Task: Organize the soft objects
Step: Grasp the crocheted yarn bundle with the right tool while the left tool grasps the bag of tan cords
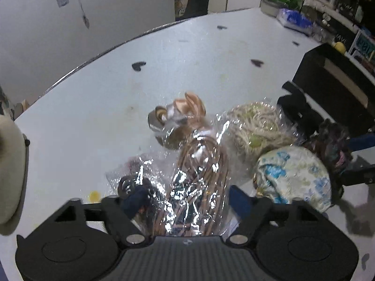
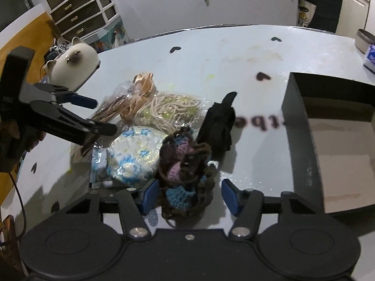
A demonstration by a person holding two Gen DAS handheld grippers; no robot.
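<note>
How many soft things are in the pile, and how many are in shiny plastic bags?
In clear plastic bags: 3 (brown cord bundle, cream cord bundle, dark bundle)
Loose: 3 (blue-flowered pouch, crocheted piece, black cloth)
Total: 6

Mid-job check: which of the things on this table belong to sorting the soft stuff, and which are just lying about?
Part of the job:
- crochet piece, between the right gripper pads
- wrapped brown cord bundle, between the left gripper pads
- floral pouch
- cream cord bundle
- black cloth
- dark box, likely the destination

Lying about:
- ceramic cat
- tissue pack
</note>
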